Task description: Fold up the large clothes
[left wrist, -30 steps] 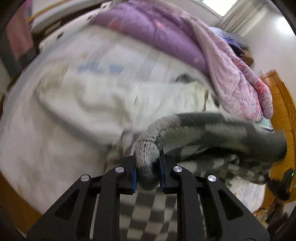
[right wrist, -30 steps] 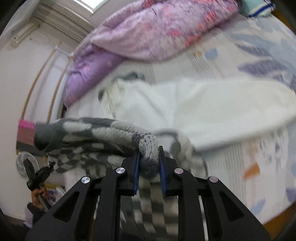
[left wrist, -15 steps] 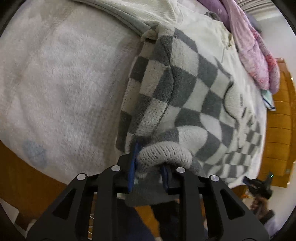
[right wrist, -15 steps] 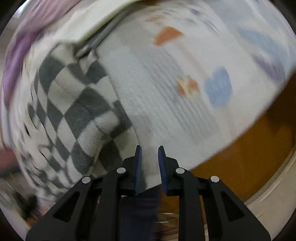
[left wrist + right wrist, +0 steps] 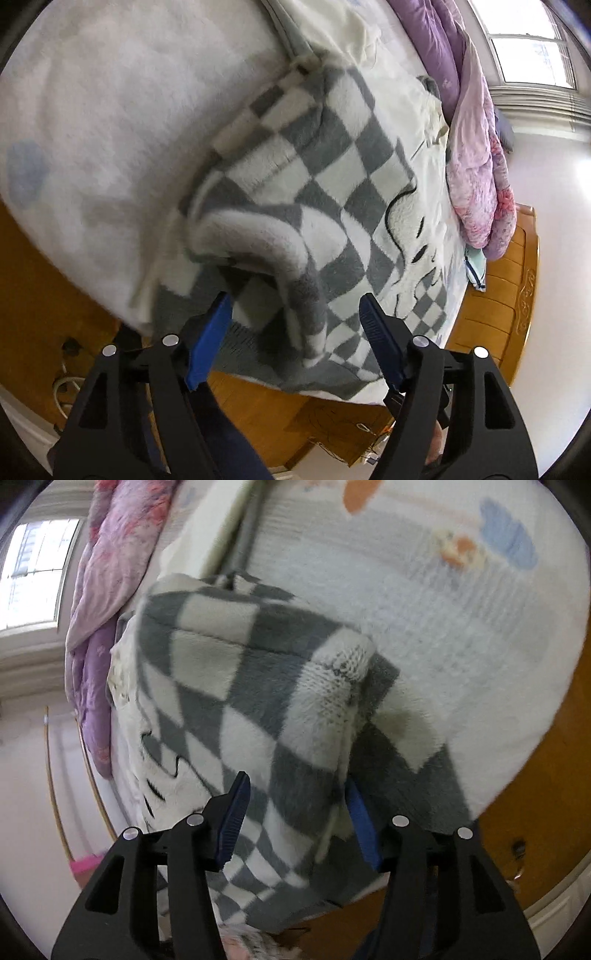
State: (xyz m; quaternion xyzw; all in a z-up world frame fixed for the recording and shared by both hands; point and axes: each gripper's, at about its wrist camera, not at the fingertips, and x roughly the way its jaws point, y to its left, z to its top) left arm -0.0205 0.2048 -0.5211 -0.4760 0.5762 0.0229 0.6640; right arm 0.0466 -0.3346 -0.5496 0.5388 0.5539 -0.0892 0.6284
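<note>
A grey-and-white checked fleece garment [image 5: 332, 177] lies spread across a bed near its edge, over a cream garment [image 5: 354, 33] and the pale printed bedsheet [image 5: 110, 110], its lower hem hanging over the side of the mattress toward the wooden floor [image 5: 44, 280]. In the left wrist view, the left gripper [image 5: 295, 317] points down at a rolled fold of the checked fabric; its blue-padded jaws are opening and stand well apart, with the fold lying between them but neither pad pressing on it, so the cloth is released. In the right wrist view, the right gripper [image 5: 295, 805] is likewise aimed down at a corner of the same garment, where a knitted cuff [image 5: 343, 668] sits at the fold; its jaws are also opening, the fabric drapes between the pads, and the right-hand pad is partly hidden behind the cloth, with no clamp visible. A bunched pink-and-purple quilt [image 5: 476, 147] is heaped along the far side of the bed beneath a bright window [image 5: 528, 59], and a carved wooden headboard [image 5: 509, 295] stands at the end of the mattress. A dark blue trouser leg [image 5: 221, 435] of the person shows beneath the left gripper.
</note>
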